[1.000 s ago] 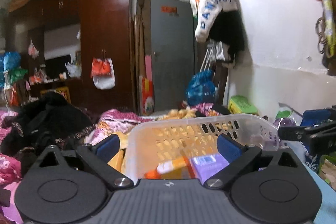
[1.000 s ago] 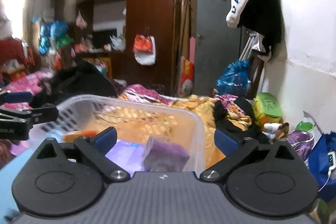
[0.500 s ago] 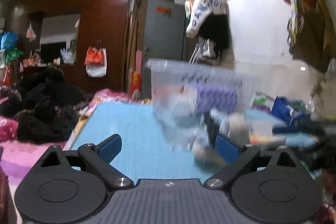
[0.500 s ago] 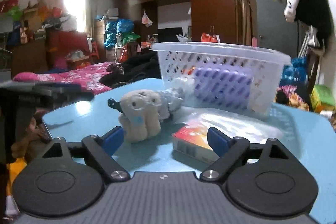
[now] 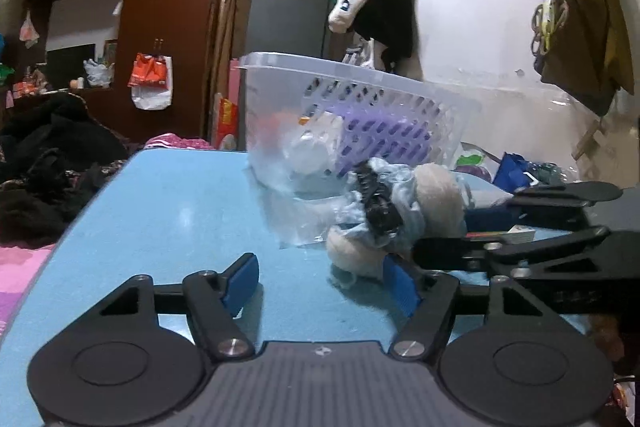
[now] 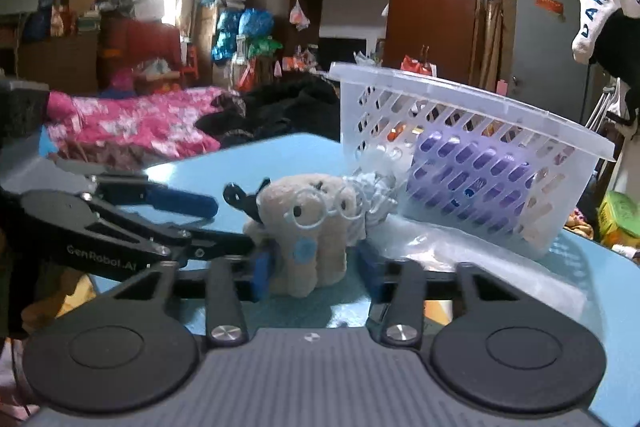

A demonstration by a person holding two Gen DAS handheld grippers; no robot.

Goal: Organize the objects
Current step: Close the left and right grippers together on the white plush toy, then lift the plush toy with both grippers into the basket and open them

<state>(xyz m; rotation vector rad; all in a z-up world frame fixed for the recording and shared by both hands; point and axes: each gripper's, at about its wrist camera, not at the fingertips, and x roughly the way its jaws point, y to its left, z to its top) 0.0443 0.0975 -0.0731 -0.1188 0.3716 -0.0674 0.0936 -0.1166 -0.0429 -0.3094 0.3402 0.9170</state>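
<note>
**Plush bear waits between two grippers on blue tabletop**

At lower left of the right wrist view, the left gripper (image 6: 224,223) reaches in from the side, its jaws spread apart and empty, their tips just beside the toy. At centre stands the bear (image 6: 308,231), a small cream plush with wire glasses, upright on the tabletop (image 6: 280,155). The right gripper (image 6: 314,273) frames it from the bottom of the frame, jaws at a middling width with a blue pad on either side of the bear's legs; whether the pads already touch the plush cannot be told. To the right, a clear slotted basket (image 6: 472,99) sits on crinkled plastic wrap (image 6: 460,251), a purple pack visible through its wall.

The bear looks light and soft, so it should squash under pressure rather than slip; a grip across the stuffed body or legs seems safest. The thin glasses and the black clip at its side look easy to bend or snag and are best avoided. The wrap beside it may drag along.
</note>
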